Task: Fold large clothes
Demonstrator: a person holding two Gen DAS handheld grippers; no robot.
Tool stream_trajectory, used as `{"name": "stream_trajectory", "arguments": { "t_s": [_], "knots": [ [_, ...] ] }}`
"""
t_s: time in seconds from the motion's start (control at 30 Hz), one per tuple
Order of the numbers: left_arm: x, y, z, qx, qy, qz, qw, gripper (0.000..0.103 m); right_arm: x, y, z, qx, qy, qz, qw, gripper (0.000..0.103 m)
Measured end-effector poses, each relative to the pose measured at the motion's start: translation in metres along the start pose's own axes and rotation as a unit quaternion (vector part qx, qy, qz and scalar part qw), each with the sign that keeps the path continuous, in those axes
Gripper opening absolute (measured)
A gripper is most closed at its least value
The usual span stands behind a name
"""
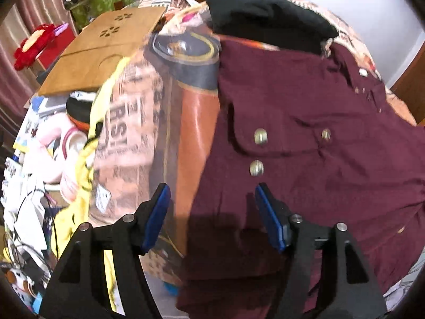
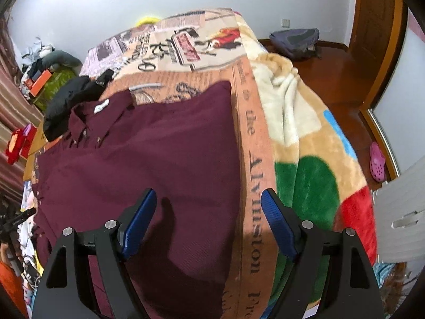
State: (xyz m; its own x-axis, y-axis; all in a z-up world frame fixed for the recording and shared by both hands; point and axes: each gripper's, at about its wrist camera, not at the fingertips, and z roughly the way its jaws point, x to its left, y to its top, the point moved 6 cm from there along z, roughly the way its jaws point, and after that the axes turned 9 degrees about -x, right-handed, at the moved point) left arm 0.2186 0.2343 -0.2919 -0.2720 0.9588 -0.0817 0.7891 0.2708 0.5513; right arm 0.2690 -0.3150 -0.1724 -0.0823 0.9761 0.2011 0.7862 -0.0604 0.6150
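Note:
A large maroon shirt (image 1: pixel 305 122) with metal snap buttons lies spread on a printed bedspread (image 1: pixel 159 133). It also shows in the right wrist view (image 2: pixel 159 154), collar at the far left. A black garment (image 1: pixel 265 16) lies bunched beyond the collar, also in the right wrist view (image 2: pixel 69 101). My left gripper (image 1: pixel 212 194) is open and empty above the shirt's left edge. My right gripper (image 2: pixel 209 199) is open and empty above the shirt's right edge.
A wooden board (image 1: pixel 106 50) and cluttered items (image 1: pixel 39 159) lie left of the bedspread. A colourful fleece blanket (image 2: pixel 313 159) hangs on the bed's right side. A backpack (image 2: pixel 294 40) and a pink shoe (image 2: pixel 377 162) lie on the wooden floor.

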Motion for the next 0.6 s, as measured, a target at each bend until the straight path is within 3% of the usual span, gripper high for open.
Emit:
{"name": "stream_trajectory", "arguments": {
  "t_s": [0.17, 0.37, 0.5, 0.6],
  "knots": [
    [-0.001, 0.024, 0.013, -0.004, -0.041, 0.005, 0.9991, 0.072, -0.004, 0.020, -0.001, -0.013, 0.011, 0.014, 1.000, 0.078],
    [-0.012, 0.029, 0.053, 0.022, -0.061, 0.017, 0.9977, 0.072, -0.013, 0.025, 0.023, 0.013, 0.031, 0.032, 0.999, 0.078],
    [-0.021, 0.033, 0.062, -0.013, -0.046, 0.049, 0.9976, 0.068, -0.018, 0.023, 0.044, 0.040, 0.049, 0.052, 0.997, 0.076],
    [-0.024, 0.036, 0.065, -0.025, -0.046, 0.058, 0.9970, 0.068, -0.016, 0.030, 0.050, 0.033, 0.060, 0.048, 0.996, 0.066]
  ]
}}
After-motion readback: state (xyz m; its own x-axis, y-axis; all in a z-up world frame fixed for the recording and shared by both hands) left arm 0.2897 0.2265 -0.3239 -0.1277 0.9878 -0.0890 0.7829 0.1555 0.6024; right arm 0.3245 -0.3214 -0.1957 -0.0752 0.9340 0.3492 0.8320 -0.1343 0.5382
